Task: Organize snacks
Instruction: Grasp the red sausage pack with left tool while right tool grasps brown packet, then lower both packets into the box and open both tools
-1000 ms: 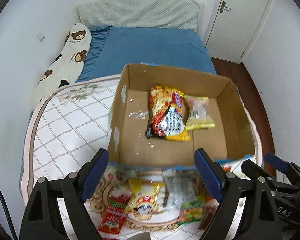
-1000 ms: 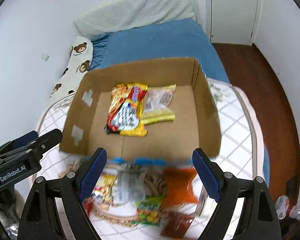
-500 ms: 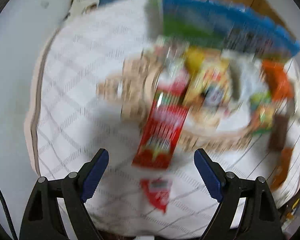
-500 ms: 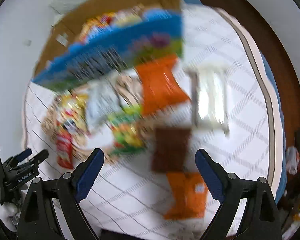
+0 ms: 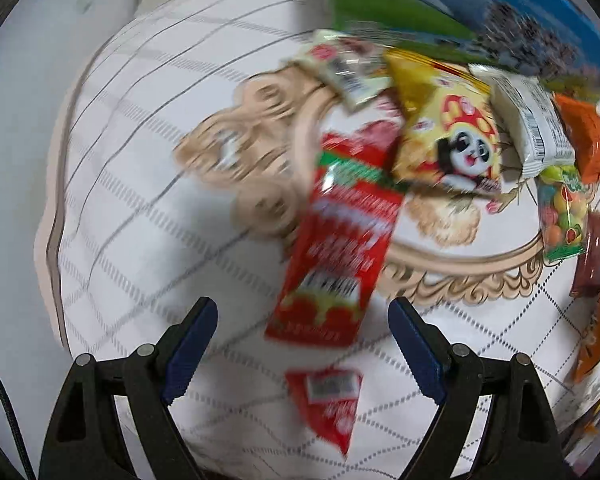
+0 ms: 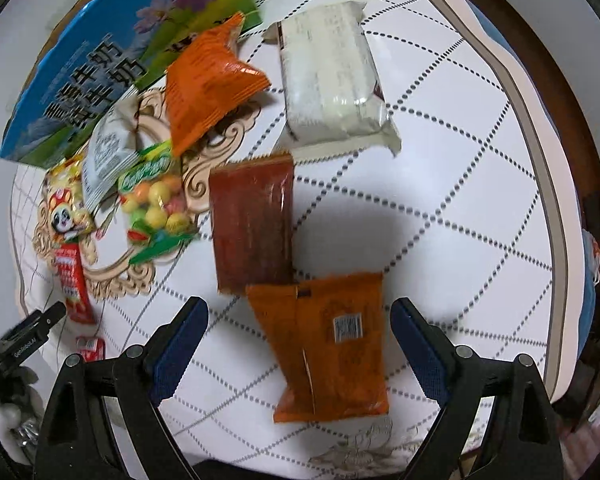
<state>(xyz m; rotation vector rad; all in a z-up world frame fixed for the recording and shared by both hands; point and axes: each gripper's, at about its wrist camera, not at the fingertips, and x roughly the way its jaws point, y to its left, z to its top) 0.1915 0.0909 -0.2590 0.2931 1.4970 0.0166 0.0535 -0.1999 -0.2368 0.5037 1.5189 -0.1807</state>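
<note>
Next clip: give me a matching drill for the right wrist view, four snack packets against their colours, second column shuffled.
Packets:
1. packet between the right claw tips
2. packet just above it
3. large packet at top right
4. candy bag

Colours:
A. white
B. green with coloured balls
C. orange
D. dark red-brown

Pairs: 1-C, 2-D, 3-A, 4-B

A long red snack packet lies flat on the tablecloth, a yellow panda bag overlapping its top. A flat orange packet touches the brown one.
</note>
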